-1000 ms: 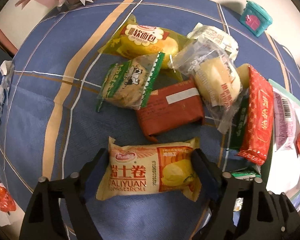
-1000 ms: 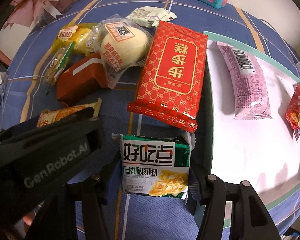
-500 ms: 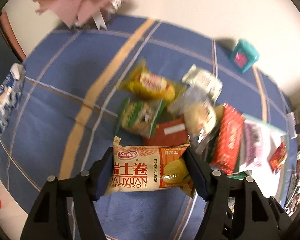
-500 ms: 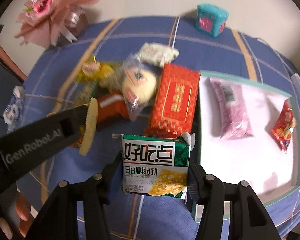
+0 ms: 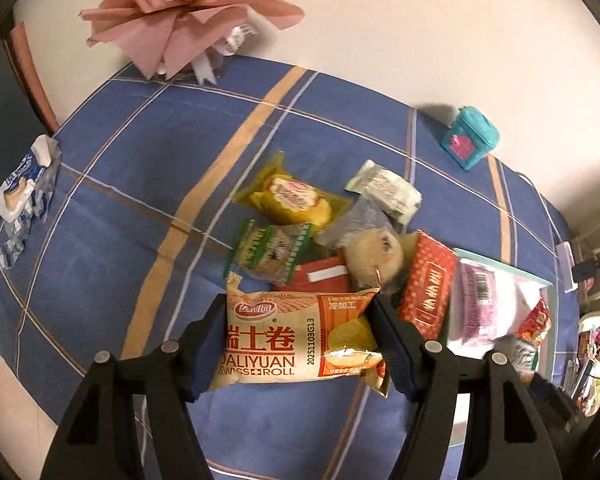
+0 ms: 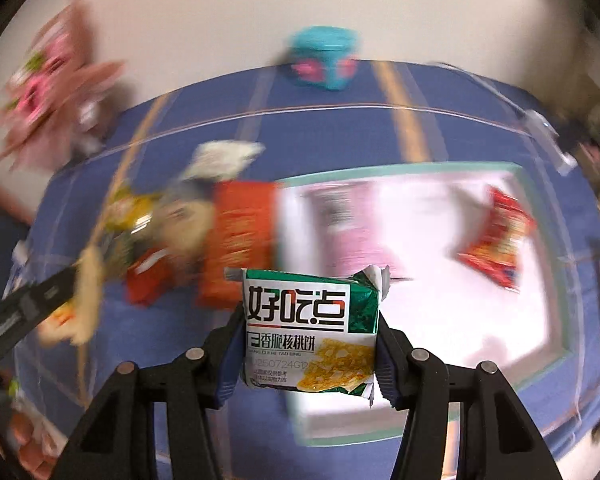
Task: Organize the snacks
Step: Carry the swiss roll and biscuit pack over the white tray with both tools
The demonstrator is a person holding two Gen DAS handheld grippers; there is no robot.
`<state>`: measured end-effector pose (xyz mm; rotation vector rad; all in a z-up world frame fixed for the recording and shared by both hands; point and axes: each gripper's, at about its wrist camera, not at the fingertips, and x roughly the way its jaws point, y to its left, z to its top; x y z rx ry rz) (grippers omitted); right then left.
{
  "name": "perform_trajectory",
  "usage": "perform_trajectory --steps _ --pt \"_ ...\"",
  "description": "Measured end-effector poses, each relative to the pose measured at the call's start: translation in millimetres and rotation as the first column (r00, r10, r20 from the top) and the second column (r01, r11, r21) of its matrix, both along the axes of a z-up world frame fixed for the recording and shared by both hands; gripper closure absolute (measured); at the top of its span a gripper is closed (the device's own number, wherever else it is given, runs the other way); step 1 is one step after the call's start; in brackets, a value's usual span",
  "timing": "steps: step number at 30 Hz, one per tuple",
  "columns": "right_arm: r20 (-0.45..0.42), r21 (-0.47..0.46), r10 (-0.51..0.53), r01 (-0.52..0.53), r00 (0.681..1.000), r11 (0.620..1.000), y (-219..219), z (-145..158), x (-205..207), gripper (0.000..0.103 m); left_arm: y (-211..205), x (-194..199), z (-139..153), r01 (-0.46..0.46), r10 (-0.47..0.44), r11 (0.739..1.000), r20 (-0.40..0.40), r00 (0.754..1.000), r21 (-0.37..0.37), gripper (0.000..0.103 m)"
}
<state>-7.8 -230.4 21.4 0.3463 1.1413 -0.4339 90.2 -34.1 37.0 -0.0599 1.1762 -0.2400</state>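
- The worktop [image 5: 148,168] is covered by a blue checked cloth. A white tray [image 6: 452,340] with a green rim lies on its right part, and a pile of snacks [image 5: 324,232] lies just left of the tray.
- The tray already holds a pink pack [image 6: 352,232] and a small red pack [image 6: 496,240]; most of its floor is bare.
- The step in hand seems to be carrying two packs over to the tray. To do it well, I think each pack should come down flat on a bare part of the tray, apart from the packs already there, and the two hands should go one after the other so that they do not meet.
- The left gripper [image 5: 300,340] holds the Swiss roll [image 5: 296,340] by its two short ends, above the cloth and near the pile. Its fingers [image 5: 210,344] have just been closing, and now they stand about half wide and press on the pack.
- The right gripper [image 6: 310,344] holds the green pack [image 6: 312,332] above the near left edge of the tray. Its fingers [image 6: 230,360] are rather narrow and press on both sides.
- Both packs are soft, so the grip should stay gentle.
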Motion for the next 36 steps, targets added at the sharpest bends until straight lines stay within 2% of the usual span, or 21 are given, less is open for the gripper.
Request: perform_trajectory --steps 3,8,14,21,26,30,36 --pt "-0.023 -0.038 -0.126 0.125 0.992 0.991 -41.4 1.3 -18.7 0.045 -17.8 -7.5 5.5 0.04 -0.04 0.999 0.011 0.999 0.002 0.032" --pt "-0.017 -0.048 -0.279 0.278 0.96 0.959 -96.8 9.2 -49.7 0.045 -57.4 -24.8 11.0 0.132 -0.132 0.991 0.014 0.991 -0.007 0.032" --pt "0.02 -0.052 -0.364 0.365 0.931 0.93 -130.1 24.3 -77.6 0.045 -109.9 -52.3 13.6 0.257 -0.256 0.967 0.007 0.967 -0.004 0.032" --pt "0.049 -0.05 -0.414 0.416 0.909 0.908 -149.9 35.5 -101.4 0.045 -157.6 -84.0 11.8 0.382 -0.382 0.923 0.006 0.924 0.04 0.031" --pt "0.041 -0.04 -0.415 0.417 0.909 0.908 -153.6 32.0 -104.7 0.045 -172.7 -96.4 8.1 0.416 -0.418 0.906 0.002 0.909 0.078 0.031" --pt "-0.014 -0.024 -0.405 0.405 0.914 0.914 -155.1 13.7 -100.0 0.044 -181.5 -99.8 -1.8 0.432 -0.433 0.896 -0.017 0.901 0.104 0.031" --pt "-0.075 -0.018 -0.369 0.369 0.926 0.929 -148.1 -5.6 -90.7 0.044 -194.2 -103.4 -31.0 0.454 -0.445 0.883 -0.091 0.891 0.123 0.031"
